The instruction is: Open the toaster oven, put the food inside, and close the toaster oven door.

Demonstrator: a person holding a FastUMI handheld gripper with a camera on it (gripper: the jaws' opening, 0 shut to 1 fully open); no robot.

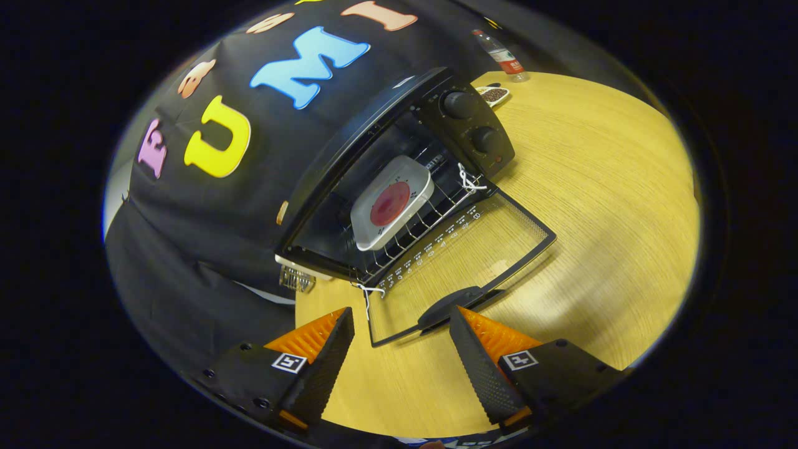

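The toaster oven (399, 174) is standing on the bench (592, 187) beyond the fingers, its door (461, 262) lying folded down flat toward them, and the food (391, 202), on a white tray, is already resting on the rack inside. The door handle (452, 305) is lying just ahead of the fingers, its long axis running crosswise to them. The gripper (402, 355) is hovering with fingers spread and holding nothing, so closing likely calls for lifting the handle from beneath.

Black cloth wall (206, 249) behind light wooden table (592, 187).
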